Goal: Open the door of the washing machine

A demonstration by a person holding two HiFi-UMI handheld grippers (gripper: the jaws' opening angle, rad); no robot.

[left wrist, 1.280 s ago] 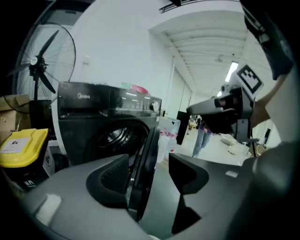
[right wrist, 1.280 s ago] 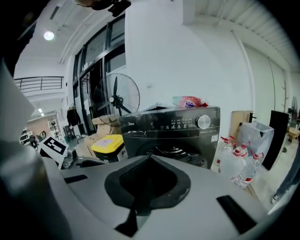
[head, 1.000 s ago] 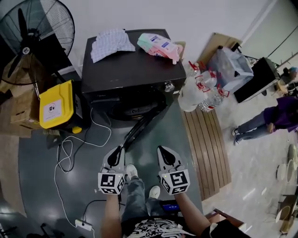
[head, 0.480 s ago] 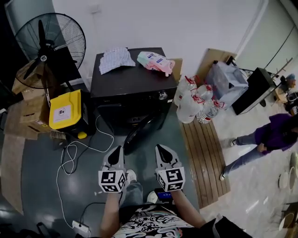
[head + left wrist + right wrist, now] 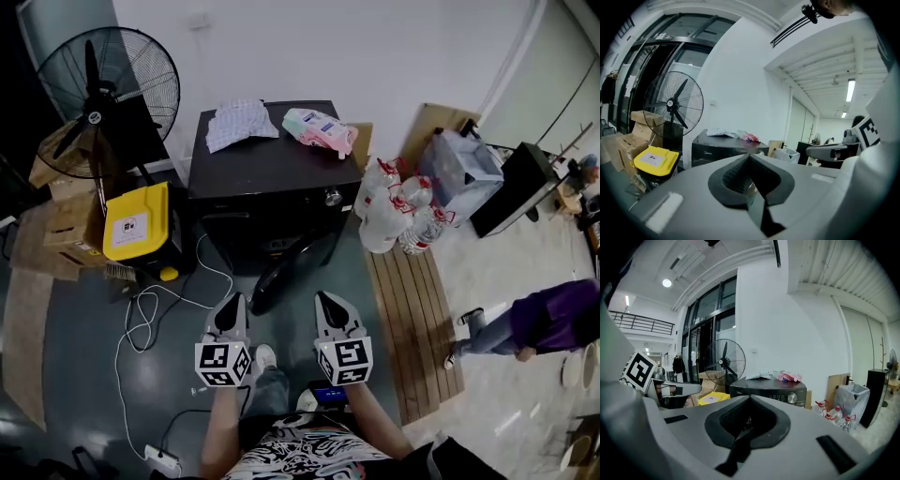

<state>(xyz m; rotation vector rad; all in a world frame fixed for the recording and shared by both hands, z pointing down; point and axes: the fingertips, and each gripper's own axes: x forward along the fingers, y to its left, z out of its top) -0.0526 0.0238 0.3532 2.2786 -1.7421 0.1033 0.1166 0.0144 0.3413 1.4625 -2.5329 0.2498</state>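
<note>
The black front-loading washing machine stands against the far wall, with its round door swung open toward me. A folded cloth and a pink packet lie on its top. My left gripper and right gripper hover side by side well short of the door, touching nothing. Both are shut and empty. In the left gripper view the closed jaws point at the machine. The right gripper view shows closed jaws below the machine's control knob.
A big floor fan and a yellow-lidded bin stand left of the machine, with a white cable trailing over the floor. Water bottles and a wooden pallet lie to the right. A person in purple is at far right.
The head view has drawn back from the machine, which now looks smaller and farther. Both grippers stay side by side, shut. The person in purple has moved lower at the right edge.
</note>
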